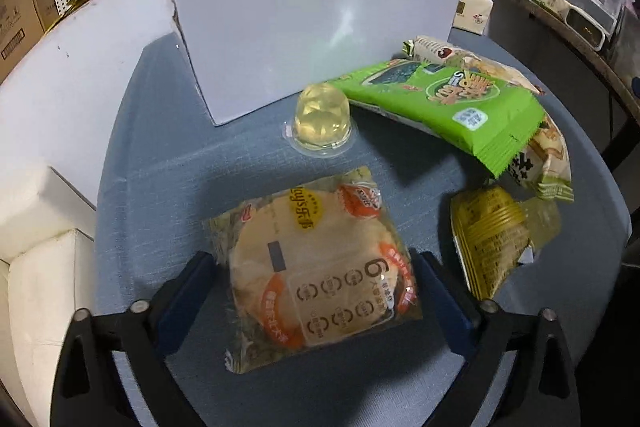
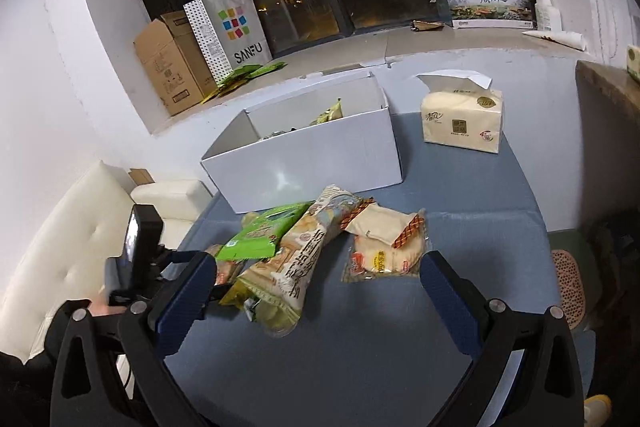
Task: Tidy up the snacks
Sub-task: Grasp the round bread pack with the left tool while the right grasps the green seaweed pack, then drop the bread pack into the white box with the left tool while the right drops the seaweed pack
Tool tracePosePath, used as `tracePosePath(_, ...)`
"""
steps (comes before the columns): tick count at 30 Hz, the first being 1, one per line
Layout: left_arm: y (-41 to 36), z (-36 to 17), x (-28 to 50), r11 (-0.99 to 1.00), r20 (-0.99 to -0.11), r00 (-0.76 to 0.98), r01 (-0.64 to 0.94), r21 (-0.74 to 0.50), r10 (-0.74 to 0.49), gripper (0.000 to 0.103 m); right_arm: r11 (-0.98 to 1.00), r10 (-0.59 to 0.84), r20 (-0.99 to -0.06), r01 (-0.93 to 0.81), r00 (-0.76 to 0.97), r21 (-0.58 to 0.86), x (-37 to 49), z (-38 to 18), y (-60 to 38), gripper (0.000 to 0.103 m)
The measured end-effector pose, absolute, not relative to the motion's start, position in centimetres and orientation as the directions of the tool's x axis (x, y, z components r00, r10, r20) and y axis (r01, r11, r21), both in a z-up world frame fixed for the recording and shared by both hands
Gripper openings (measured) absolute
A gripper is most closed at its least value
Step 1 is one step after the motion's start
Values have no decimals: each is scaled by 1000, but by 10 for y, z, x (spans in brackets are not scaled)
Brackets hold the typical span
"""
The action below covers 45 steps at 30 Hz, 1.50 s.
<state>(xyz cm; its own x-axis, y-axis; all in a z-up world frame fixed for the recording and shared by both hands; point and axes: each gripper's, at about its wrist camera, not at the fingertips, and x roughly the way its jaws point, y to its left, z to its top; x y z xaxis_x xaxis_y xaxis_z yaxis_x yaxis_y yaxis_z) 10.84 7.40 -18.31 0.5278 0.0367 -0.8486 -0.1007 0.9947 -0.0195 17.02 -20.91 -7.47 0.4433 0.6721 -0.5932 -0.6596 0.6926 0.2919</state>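
Left wrist view is showing the left gripper (image 1: 316, 291) straddling a clear-wrapped rice cracker packet (image 1: 320, 267) that is lying flat on the blue tablecloth (image 1: 168, 163). Both blue fingers (image 1: 188, 299) are standing spread, one just beside each side edge of the packet, not yet pinching it. To grip it well, the fingers should probably be lowering until their tips are meeting the cloth, then squeezing across the packet's middle, gently, since the crackers inside look brittle and the slick wrapper may be slipping. Beyond it are sitting a jelly cup (image 1: 322, 123), a green seaweed snack bag (image 1: 448, 107) and a yellow-lidded jelly cup on its side (image 1: 488, 239), all well apart from the fingers.

Right wrist view is showing the right gripper (image 2: 316, 291) hovering released above the snack pile, holding nothing, with a tall cream chip bag (image 2: 296, 259) and another cracker packet (image 2: 384, 251) lying between its fingers. The white box (image 2: 304, 163), already containing some snacks, is waiting just behind the pile, a tissue pack (image 2: 462, 121) beside it.
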Motion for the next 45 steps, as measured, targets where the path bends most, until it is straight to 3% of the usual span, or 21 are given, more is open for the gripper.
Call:
tracePosePath(1, 75, -178, 104, 995, -839, 543, -101, -21, 38, 77, 697, 665, -599, -658, 446, 284, 170, -75, -209, 103)
tracePosePath(13, 101, -133, 28, 964, -708, 702, -123, -234, -82, 77, 673, 620, -694, -702, 366, 231, 175, -91, -149, 103)
tracePosePath(18, 104, -115, 0, 975, -657, 754, -143, -168, -3, 77, 689, 479, -796, -721, 371, 79, 184, -97, -75, 103)
tracePosePath(25, 127, -107, -26, 957, -599, 801, -175, -230, 2, 77, 628, 310, -888, -775, 340, -77, 205, -137, 20, 103)
tracePosePath(28, 135, -110, -35, 948, -594, 804, -192, -252, 5, 77, 656, 253, -915, -751, 313, -76, 222, -156, 30, 103)
tracePosePath(30, 132, -113, -29, 945, -594, 804, -196, -263, 2, 77, 644, 246, -912, -758, 329, -100, 222, -160, 30, 100)
tracePosePath(31, 131, -114, -28, 944, -595, 804, -196, -267, -1, 77, 634, 247, -910, -766, 332, -107, 221, -161, 30, 80)
tracePosePath(32, 131, -115, -28, 943, -594, 804, -195, -270, -4, 77, 624, 245, -914, -774, 323, -106, 220, -161, 28, 70)
tracePosePath(38, 122, -110, -20, 945, -580, 814, -161, -286, -37, 77, 621, 345, -896, -784, 281, -6, 211, -145, -8, 71)
tracePosePath(45, 110, -72, 11, 960, -518, 854, -96, -262, -55, 77, 636, 512, -771, -771, 379, 43, 192, -77, -77, 71)
